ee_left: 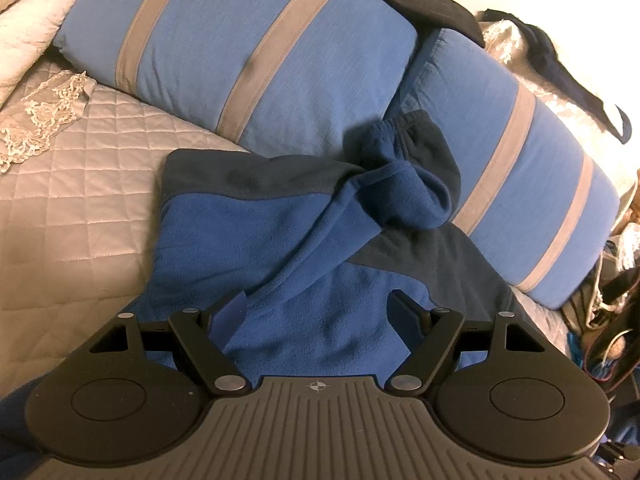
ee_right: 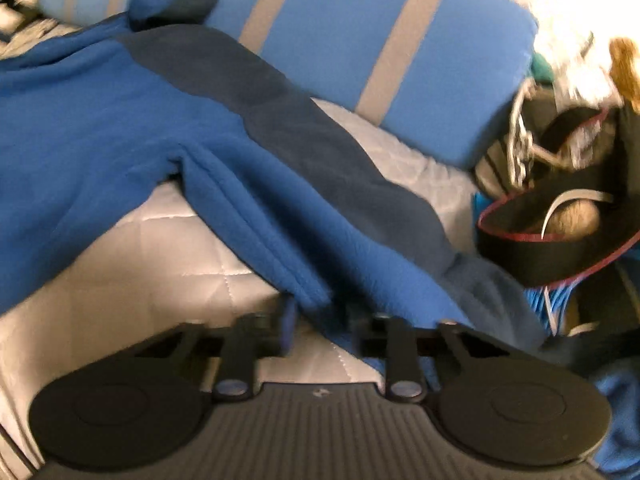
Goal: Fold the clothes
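The fleece point(ee_left: 280, 240) lay spread on the quilt point(ee_left: 80, 184) against the striped pillows point(ee_left: 240, 60), one sleeve folded across its body. The left gripper point(ee_left: 320, 312) stood spread over the fleece, pads clear of it. The right gripper point(ee_right: 320, 312) pinched the other sleeve's point(ee_right: 288, 216) edge.

Both wrist views look down, close, sharing the blue fleece point(ee_left: 280, 240).
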Demonstrator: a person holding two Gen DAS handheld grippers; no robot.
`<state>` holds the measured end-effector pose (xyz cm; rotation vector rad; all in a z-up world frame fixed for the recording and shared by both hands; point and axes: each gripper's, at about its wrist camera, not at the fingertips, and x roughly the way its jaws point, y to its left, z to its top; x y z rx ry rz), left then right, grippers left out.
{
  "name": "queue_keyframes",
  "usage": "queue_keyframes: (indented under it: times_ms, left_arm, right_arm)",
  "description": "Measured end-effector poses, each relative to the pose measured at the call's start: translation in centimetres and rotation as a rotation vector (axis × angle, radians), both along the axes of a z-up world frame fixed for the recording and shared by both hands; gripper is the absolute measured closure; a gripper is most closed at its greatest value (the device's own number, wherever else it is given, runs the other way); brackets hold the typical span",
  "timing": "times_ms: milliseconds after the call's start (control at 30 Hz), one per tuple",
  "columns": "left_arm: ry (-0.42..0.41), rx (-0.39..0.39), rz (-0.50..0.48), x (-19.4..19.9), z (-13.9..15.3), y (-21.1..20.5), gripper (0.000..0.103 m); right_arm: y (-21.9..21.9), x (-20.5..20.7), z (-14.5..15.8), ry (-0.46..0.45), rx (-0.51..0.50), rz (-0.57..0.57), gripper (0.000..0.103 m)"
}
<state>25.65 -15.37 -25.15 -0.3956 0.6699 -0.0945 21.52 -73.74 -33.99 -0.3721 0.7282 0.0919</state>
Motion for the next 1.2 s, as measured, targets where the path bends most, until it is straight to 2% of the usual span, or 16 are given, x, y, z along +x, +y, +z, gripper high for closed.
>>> queue_keyframes:
  times_ms: [33,67,367,400,433,467,567,633,800,867,933,1033,1067,1100,1133,1200]
  left_arm:
    - [0.000,-0.001,-0.001,0.0,0.0,0.0,0.026]
    - [0.000,-0.002,-0.002,0.0,0.0,0.0,0.026]
    - [0.000,-0.005,-0.006,0.0,0.0,-0.1,0.026]
    - [0.000,-0.006,-0.005,0.0,0.0,-0.1,0.026]
    - [-0.001,-0.008,-0.005,0.0,0.0,-0.1,0.026]
    - [-0.001,-0.011,-0.005,0.0,0.0,-0.1,0.026]
    - [0.004,-0.019,-0.008,0.1,-0.1,0.0,0.026]
    - [0.007,-0.025,-0.012,0.1,-0.1,0.1,0.026]
    - [-0.001,-0.032,-0.016,0.0,0.0,0.1,0.026]
    - [0.001,-0.031,-0.017,-0.1,-0.1,0.0,0.026]
    - [0.002,-0.026,-0.016,-0.1,-0.1,-0.1,0.026]
    - [0.003,-0.017,-0.015,-0.1,-0.1,-0.2,0.026]
    - [0.003,-0.014,-0.014,-0.1,-0.1,-0.3,0.026]
    - [0.004,-0.012,-0.014,-0.1,-0.1,-0.3,0.026]
    - [0.004,-0.010,-0.013,-0.1,-0.1,-0.3,0.026]
    - [0.005,-0.007,-0.012,0.0,-0.1,-0.3,0.026]
  right_arm:
    - [0.1,-0.2,0.3,0.004,0.019,-0.011,0.093]
    - [0.2,-0.5,0.6,0.007,0.042,-0.015,0.095]
    - [1.2,-3.6,1.8,0.028,0.148,0.012,0.095]
    - [1.1,-3.8,1.8,0.024,0.155,0.008,0.092]
    - [0.9,-4.2,2.2,0.006,0.156,-0.007,0.067]
    - [0.7,-4.6,2.6,-0.012,0.156,-0.021,0.055]
    - [-1.8,-7.0,4.7,-0.122,0.145,-0.114,0.034]
    - [-3.9,-8.9,6.3,-0.207,0.126,-0.195,0.034]
    - [-11.6,-13.5,9.3,-0.360,-0.048,-0.540,0.033]
    - [-14.8,-14.3,10.1,-0.363,-0.035,-0.632,0.033]
    - [-17.3,-14.3,10.5,-0.337,0.009,-0.646,0.033]
    - [-19.4,-13.1,10.3,-0.275,0.042,-0.604,0.037]
    - [-19.7,-12.4,10.1,-0.245,0.057,-0.581,0.064]
    - [-20.0,-11.7,10.0,-0.222,0.064,-0.561,0.081]
    - [-20.0,-11.1,10.2,-0.216,0.049,-0.552,0.092]
    - [-20.2,-10.3,11.1,-0.249,0.005,-0.567,0.093]
